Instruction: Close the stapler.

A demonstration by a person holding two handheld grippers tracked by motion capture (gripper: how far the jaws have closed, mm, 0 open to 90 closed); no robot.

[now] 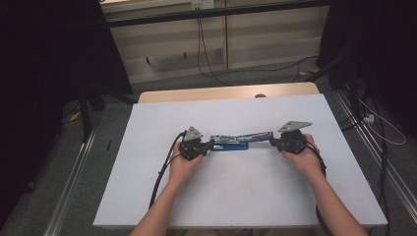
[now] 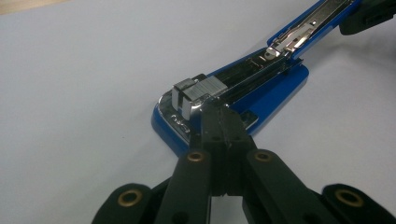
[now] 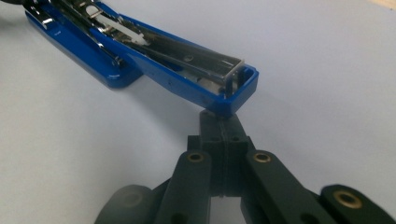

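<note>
The left hand-held gripper (image 2: 219, 114) has its two black jaws pressed together with nothing between them, the tips resting against the front end of the blue stapler (image 2: 261, 88), right at a block of staples (image 2: 198, 91) sitting at the nose of the metal magazine. The right hand-held gripper (image 3: 219, 116) is likewise closed tight and empty, its tips touching the outer end of the stapler's swung-open blue top arm (image 3: 187, 74). The stapler lies opened out flat, base and arm in one long line, near the middle of the white desk (image 1: 236, 191) between the two grippers. Embossed writing runs along the chrome edge of the base (image 2: 180, 122), too small and blurred to read. A person's hand (image 1: 183, 166) holds each gripper.
</note>
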